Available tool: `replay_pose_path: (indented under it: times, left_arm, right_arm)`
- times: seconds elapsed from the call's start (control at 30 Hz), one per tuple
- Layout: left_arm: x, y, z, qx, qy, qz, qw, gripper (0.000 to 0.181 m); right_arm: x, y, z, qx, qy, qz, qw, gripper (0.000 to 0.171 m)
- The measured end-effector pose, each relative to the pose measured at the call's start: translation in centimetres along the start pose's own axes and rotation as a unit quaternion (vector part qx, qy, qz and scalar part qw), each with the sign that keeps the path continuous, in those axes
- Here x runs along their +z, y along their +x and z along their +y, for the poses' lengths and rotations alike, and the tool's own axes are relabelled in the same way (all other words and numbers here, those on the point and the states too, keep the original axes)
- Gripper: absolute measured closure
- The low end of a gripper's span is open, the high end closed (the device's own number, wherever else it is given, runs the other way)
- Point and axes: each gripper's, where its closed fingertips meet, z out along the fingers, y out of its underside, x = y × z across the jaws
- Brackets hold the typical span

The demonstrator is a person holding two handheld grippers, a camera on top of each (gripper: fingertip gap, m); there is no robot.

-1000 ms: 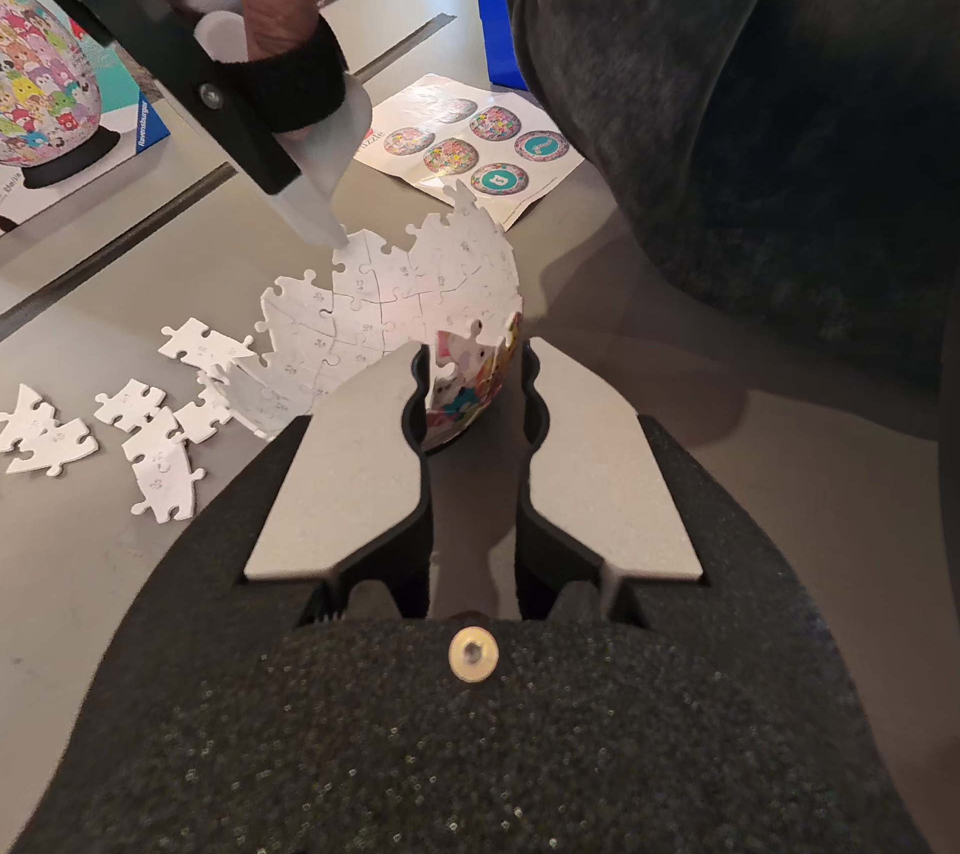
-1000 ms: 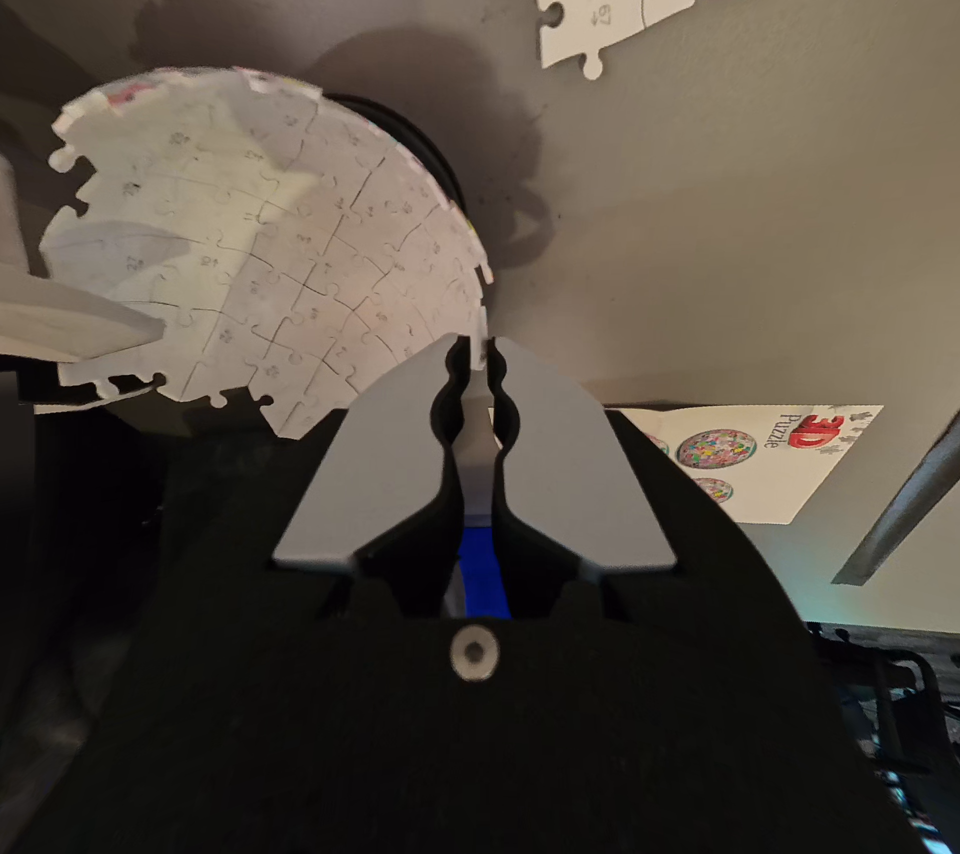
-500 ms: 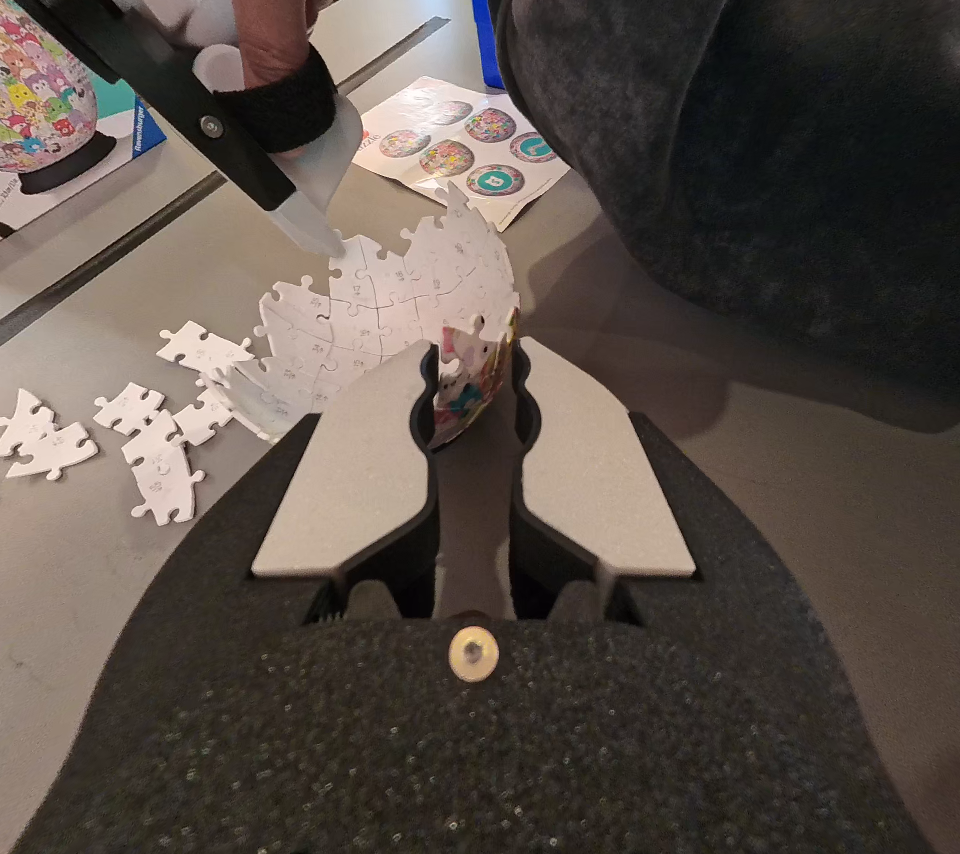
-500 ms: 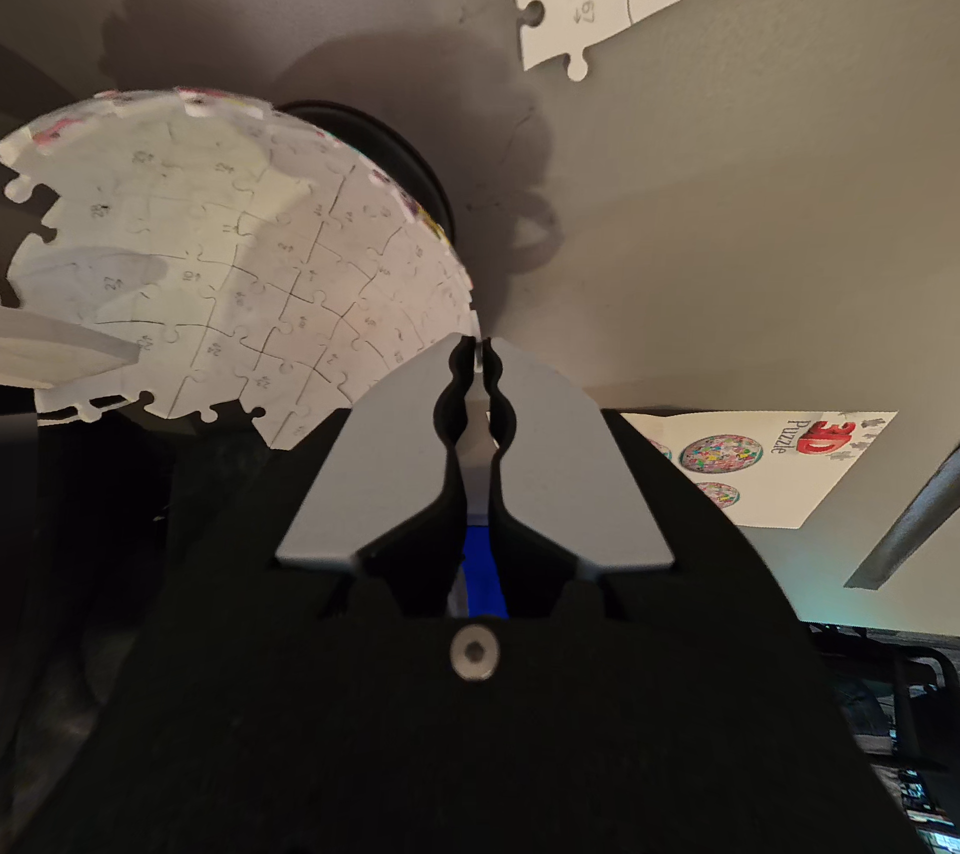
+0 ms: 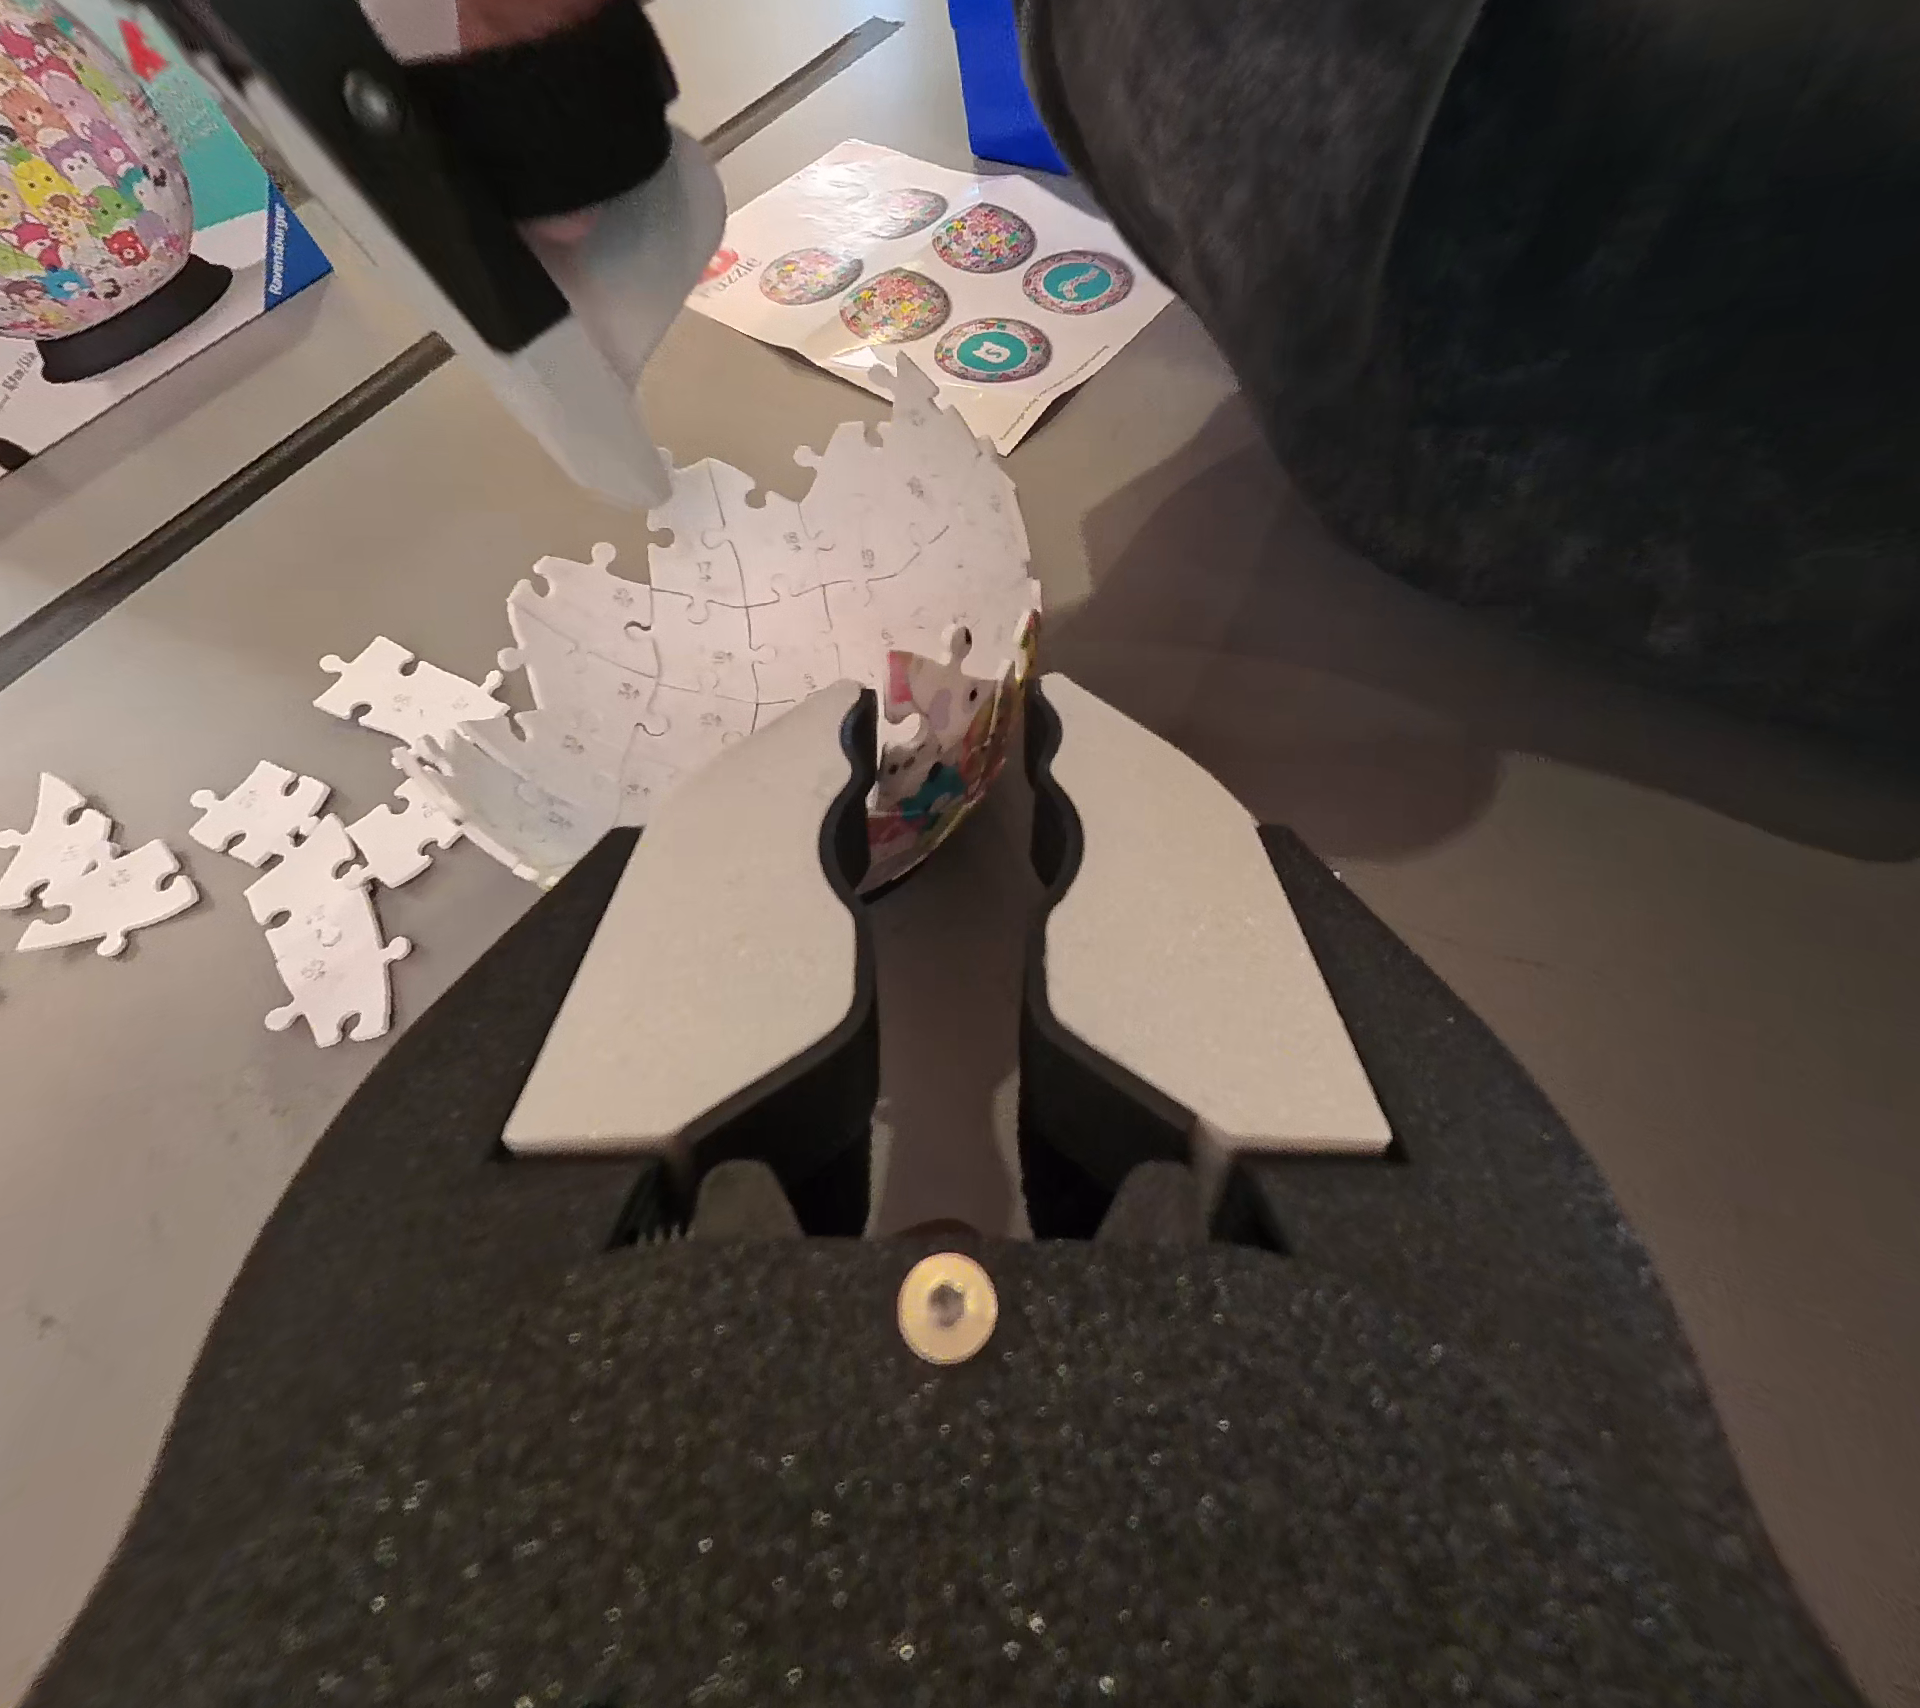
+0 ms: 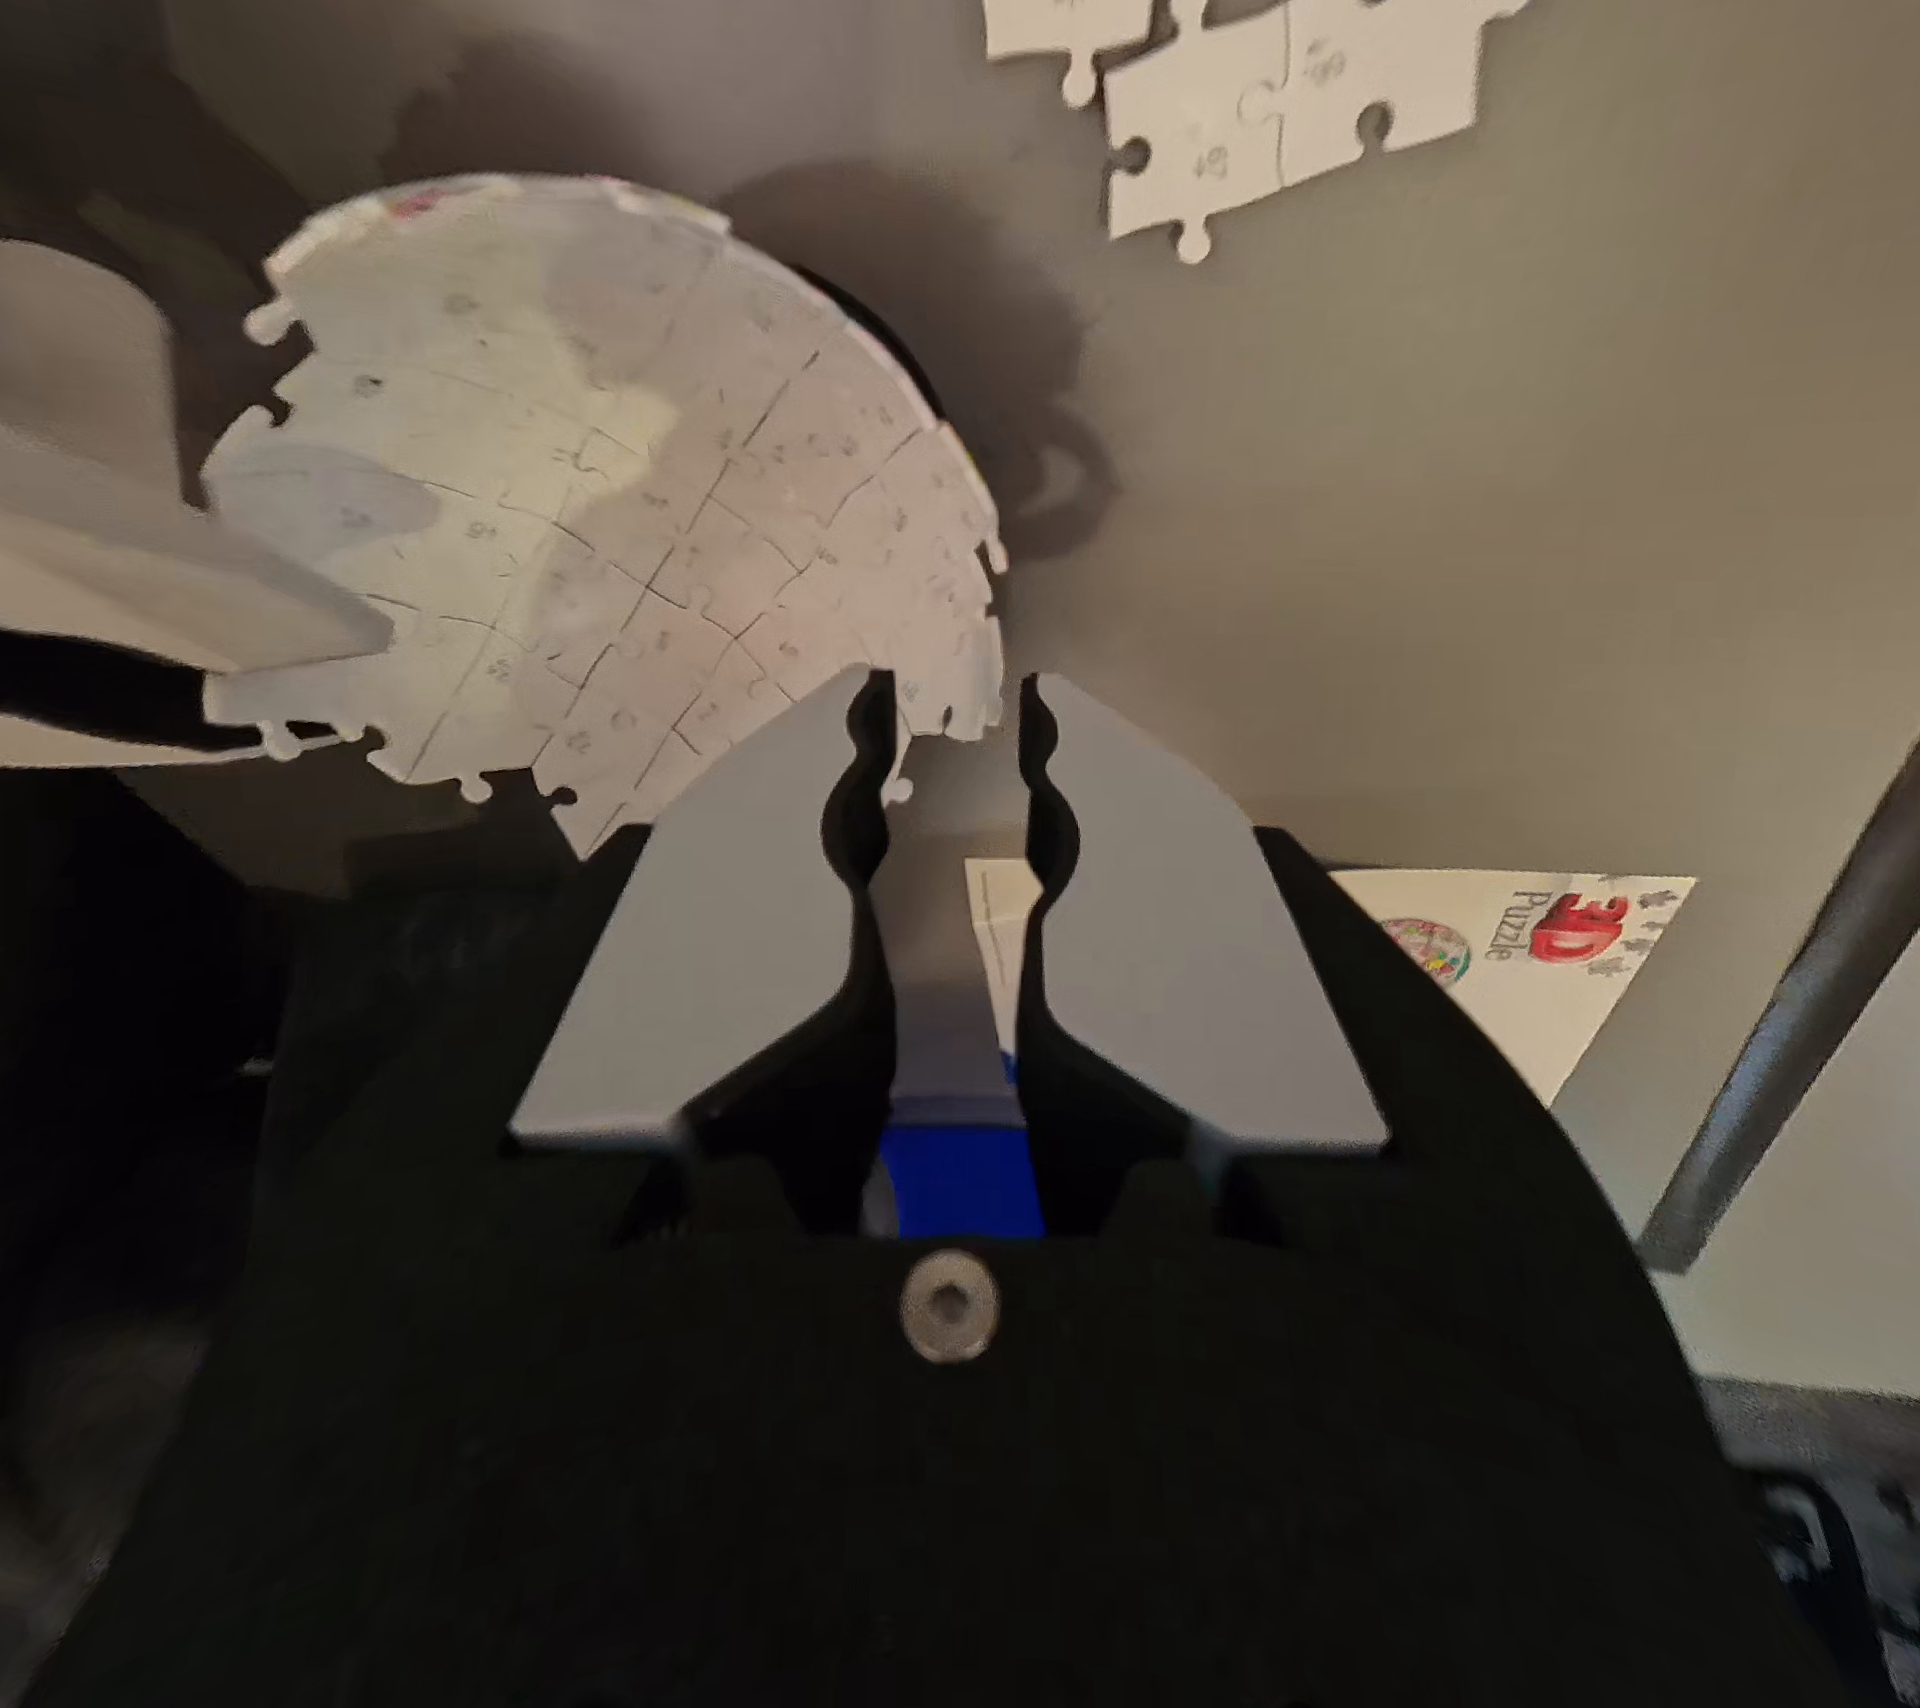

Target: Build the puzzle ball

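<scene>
puzzle ball point(image 5: 790, 619) half-shell, hollow tipped sideways toward loose pieces point(image 5: 322, 931) | left gripper point(image 5: 945, 723) spread | right gripper point(image 6: 951, 702) spread

Loose pieces point(image 5: 312, 910) left of puzzle ball point(image 5: 790, 619), leaflet point(image 5: 935, 287) behind

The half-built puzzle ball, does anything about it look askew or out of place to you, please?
The puzzle ball is only a partial shell with a jagged, open rim, tipped on its side so its white inner face shows. Loose pieces lie scattered beside it. That fits a build under way; nothing looks damaged.
</scene>
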Motion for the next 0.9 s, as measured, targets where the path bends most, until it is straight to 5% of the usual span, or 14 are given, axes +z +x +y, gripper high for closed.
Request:
replay_pose_path:
  times: [0.23, 0.47, 0.9]
  left_arm:
    - [-0.2, -0.1, -0.2, -0.006, 0.007, 0.002, 1.0, 0.155]
    - [0.2, 0.3, 0.2, 0.0, 0.0, 0.005, 1.0, 0.155]
    - [0.5, 0.4, 0.4, -0.001, -0.006, 0.006, 1.0, 0.155]
  right_arm:
    - [-0.7, 0.6, 1.8, 0.059, 0.181, -0.04, 0.981, 0.141]
    - [1.7, 1.0, 1.5, 0.083, 0.267, -0.086, 0.956, 0.15]
    - [2.4, 0.3, 1.2, 0.05, 0.227, -0.052, 0.971, 0.167]
